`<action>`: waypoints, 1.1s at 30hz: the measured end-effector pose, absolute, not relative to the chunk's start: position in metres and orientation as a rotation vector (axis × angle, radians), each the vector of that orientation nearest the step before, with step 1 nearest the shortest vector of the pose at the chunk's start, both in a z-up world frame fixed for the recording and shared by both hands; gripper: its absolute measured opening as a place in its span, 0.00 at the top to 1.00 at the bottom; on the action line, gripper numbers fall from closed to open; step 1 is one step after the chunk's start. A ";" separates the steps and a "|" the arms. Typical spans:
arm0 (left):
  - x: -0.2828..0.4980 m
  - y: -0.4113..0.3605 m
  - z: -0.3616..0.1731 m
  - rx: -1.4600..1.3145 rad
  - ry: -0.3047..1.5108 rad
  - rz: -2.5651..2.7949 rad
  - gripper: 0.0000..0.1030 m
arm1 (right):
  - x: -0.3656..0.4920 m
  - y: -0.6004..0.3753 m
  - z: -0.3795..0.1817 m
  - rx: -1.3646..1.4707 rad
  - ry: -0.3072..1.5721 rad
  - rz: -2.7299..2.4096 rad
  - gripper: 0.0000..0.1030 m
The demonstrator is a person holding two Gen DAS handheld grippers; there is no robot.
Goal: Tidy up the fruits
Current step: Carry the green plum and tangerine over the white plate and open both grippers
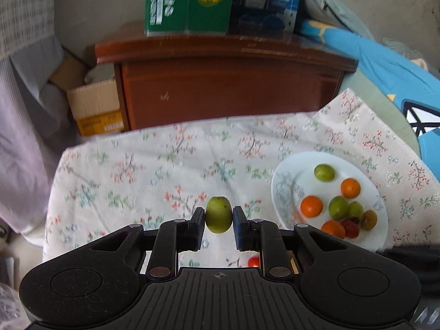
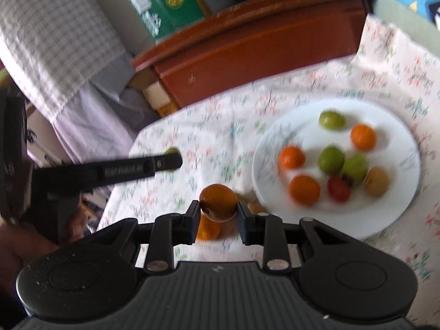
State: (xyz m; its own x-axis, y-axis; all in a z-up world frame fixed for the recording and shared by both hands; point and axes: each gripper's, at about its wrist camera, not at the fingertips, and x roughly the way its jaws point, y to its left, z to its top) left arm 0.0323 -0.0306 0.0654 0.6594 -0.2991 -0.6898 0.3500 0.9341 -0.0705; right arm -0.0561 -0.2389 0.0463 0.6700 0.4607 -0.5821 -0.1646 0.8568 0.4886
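- Black plastic left gripper (image 1: 219, 217): pads pressed on both sides of a small oval green fruit (image 1: 219, 214), held clear above the floral cotton cloth (image 1: 154, 165).
- Black right gripper (image 2: 218, 209): jaws clamped on a round orange-brown fruit (image 2: 218, 202), lifted off the cloth; another orange fruit (image 2: 209, 231) lies on the cloth directly under it.
- Small red tomato-like fruit (image 1: 253, 261) on the cloth, close under the left gripper's body.
- Round white ceramic plate (image 1: 286, 184) to the right, near the cloth's right edge; several green, orange and red fruits on it, bunched toward its near side.
- Open cloth left of the plate, bare up to the far edge.
- Beyond that edge: red-brown wooden cabinet (image 1: 220, 90), green carton (image 1: 187, 0) on top; brown cardboard box (image 1: 95, 107) to its left.
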 end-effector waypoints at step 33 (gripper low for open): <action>0.055 -0.120 0.062 0.115 0.677 -0.616 0.81 | -0.020 -0.350 0.062 0.618 0.739 0.076 0.72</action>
